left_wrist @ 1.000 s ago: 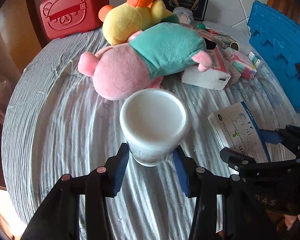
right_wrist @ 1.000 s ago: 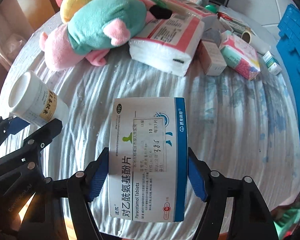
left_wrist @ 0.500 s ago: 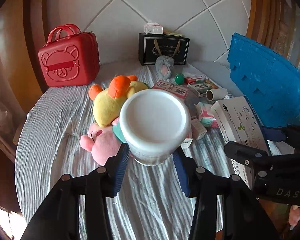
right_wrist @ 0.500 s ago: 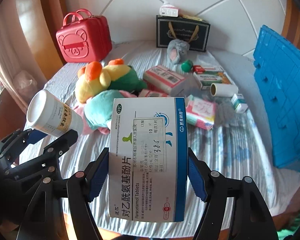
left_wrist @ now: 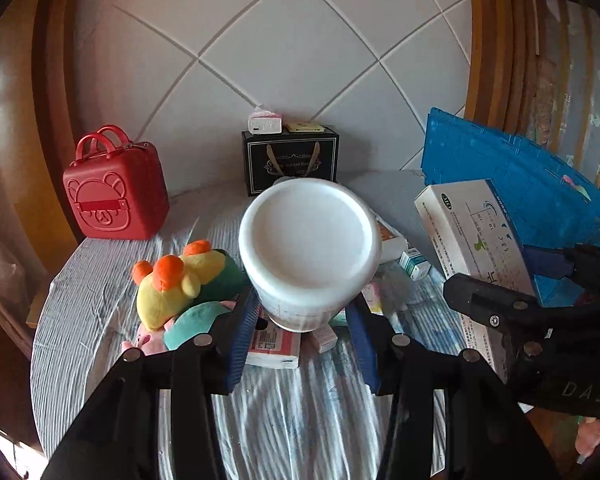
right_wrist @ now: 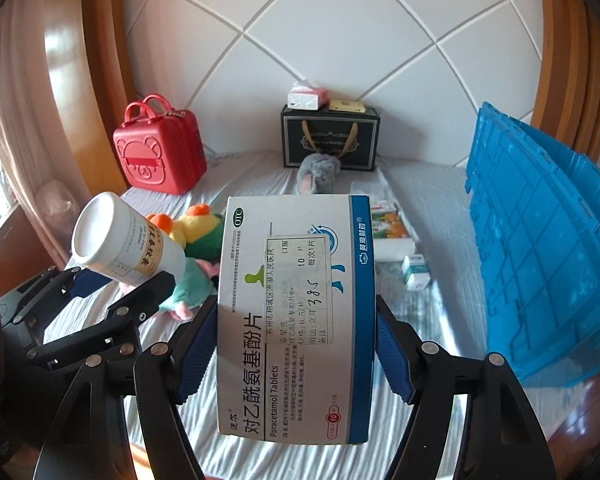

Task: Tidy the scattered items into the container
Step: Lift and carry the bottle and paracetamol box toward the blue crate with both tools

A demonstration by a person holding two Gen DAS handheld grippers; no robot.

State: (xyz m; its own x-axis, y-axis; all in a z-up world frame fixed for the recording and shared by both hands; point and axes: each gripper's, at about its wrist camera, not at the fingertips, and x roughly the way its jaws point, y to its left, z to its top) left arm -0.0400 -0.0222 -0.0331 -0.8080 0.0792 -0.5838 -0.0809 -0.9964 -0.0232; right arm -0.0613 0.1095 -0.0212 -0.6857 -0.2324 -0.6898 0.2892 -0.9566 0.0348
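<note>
1. Left hand-held gripper (left_wrist: 302, 332): blue pads pinching a white pill bottle (left_wrist: 309, 249) at its lower body, cap end facing the camera, lifted clear of the tabletop (left_wrist: 100, 308).

2. Right hand-held gripper (right_wrist: 296, 344): pads clamped on the 2 long edges of a white-and-blue paracetamol tablet box (right_wrist: 296, 316), held above the striped cloth.

3. Blue container (right_wrist: 540, 248): stands at the right edge of the tabletop, near the held box.

4. Plush toys: a yellow one with orange tufts (left_wrist: 172, 284) lying against a pink-and-teal one (left_wrist: 188, 320), left of centre.

5. Small medicine cartons (right_wrist: 416, 272): scattered between the plush toys and the container; count unclear.

6. Grey plush (right_wrist: 318, 176): just in front of a black gift bag (right_wrist: 330, 140) at the back wall.

7. Red bear-face case (right_wrist: 160, 152): upright at the back left.
</note>
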